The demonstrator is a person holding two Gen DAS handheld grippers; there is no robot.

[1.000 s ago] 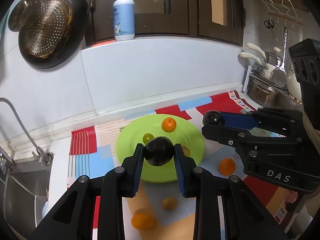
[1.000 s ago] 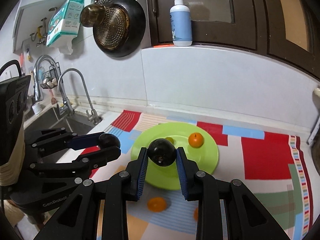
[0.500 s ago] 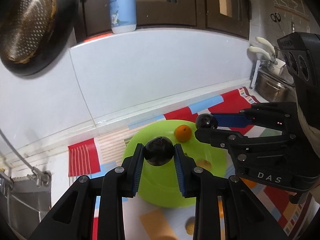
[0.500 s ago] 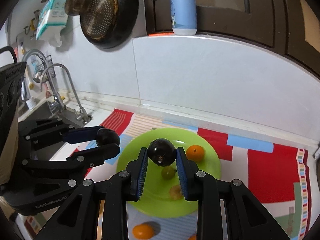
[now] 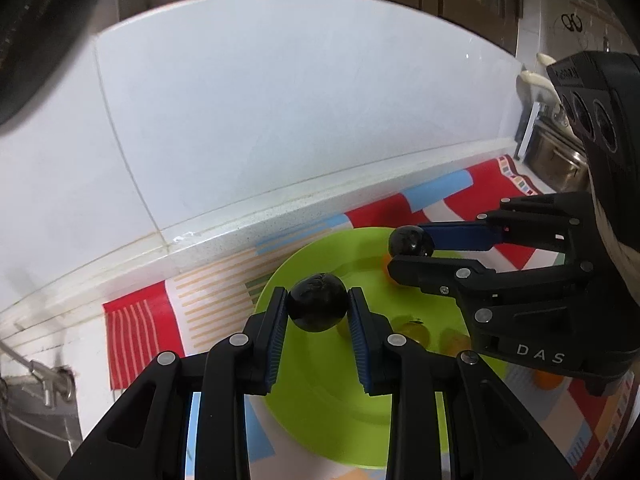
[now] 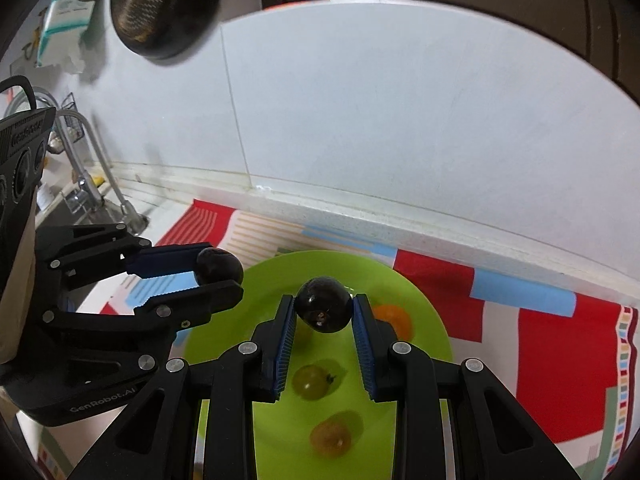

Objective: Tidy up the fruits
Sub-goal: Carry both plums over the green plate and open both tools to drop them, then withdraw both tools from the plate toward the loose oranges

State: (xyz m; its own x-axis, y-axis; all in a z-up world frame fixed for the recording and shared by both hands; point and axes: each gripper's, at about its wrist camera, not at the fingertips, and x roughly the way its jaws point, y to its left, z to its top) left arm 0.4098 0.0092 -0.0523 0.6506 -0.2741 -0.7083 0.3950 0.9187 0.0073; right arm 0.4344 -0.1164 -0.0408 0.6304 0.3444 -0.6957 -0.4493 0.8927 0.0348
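Observation:
My left gripper (image 5: pixel 318 307) is shut on a dark plum (image 5: pixel 318 306) and holds it above the near left part of the green plate (image 5: pixel 320 396). My right gripper (image 6: pixel 323 310) is shut on another dark plum (image 6: pixel 323 309) above the plate (image 6: pixel 424 320). Each gripper shows in the other's view, the right one (image 5: pixel 412 249) on the right and the left one (image 6: pixel 219 272) on the left. On the plate lie an orange (image 6: pixel 394 318), a green fruit (image 6: pixel 309 376) and a yellowish fruit (image 6: pixel 330 438).
The plate rests on a red, blue and white patterned mat (image 6: pixel 560 328). An orange (image 5: pixel 548 380) lies on the mat right of the plate. A sink and faucet (image 6: pixel 86 184) are at the left. The tiled wall (image 5: pixel 280 120) rises close behind, with a pan (image 6: pixel 168 8) hanging.
Both grippers have moved forward and down over the plate, each still holding its plum. The plate and the wall now look much closer.

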